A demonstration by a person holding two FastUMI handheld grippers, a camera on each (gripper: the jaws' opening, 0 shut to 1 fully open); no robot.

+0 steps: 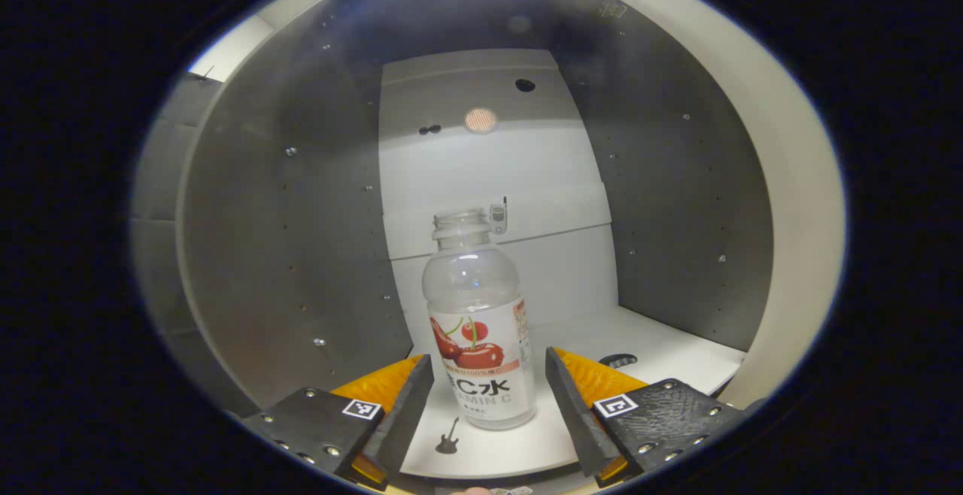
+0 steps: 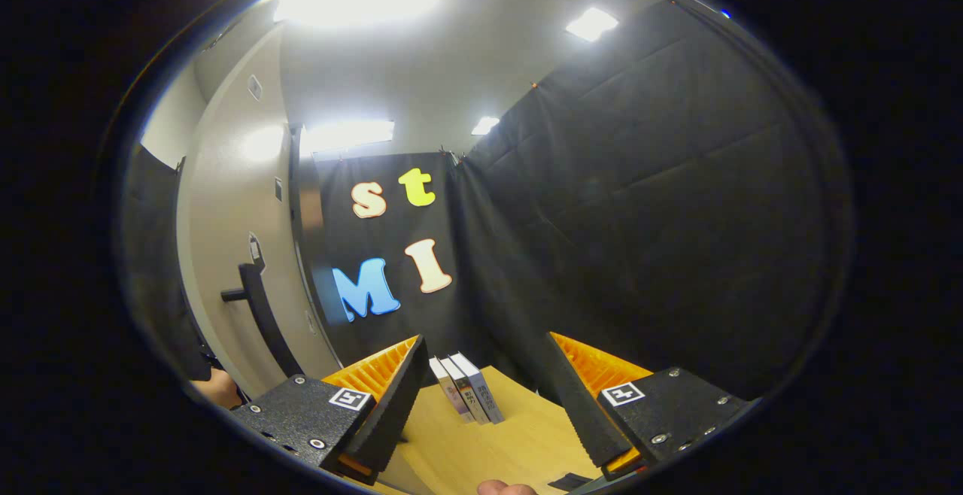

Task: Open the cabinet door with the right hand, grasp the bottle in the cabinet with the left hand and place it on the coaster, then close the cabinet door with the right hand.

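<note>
In the left gripper view a clear bottle (image 1: pixel 478 329) with a cherry label and no cap stands upright on the white floor of the cabinet (image 1: pixel 662 352). My left gripper (image 1: pixel 489 393) is open, its fingers on either side of the bottle's lower part without touching it. In the right gripper view my right gripper (image 2: pixel 485 393) is open with nothing between its fingers. The open cabinet door (image 2: pixel 226 254) hangs at the left with its dark bar handle (image 2: pixel 259 314), apart from the gripper.
Grey side walls (image 1: pixel 286 254) close in the cabinet on both sides, with a white back panel (image 1: pixel 496 179) behind the bottle. In the right gripper view several upright books (image 2: pixel 466 390) stand on the wooden table (image 2: pixel 481 442) ahead of the fingers.
</note>
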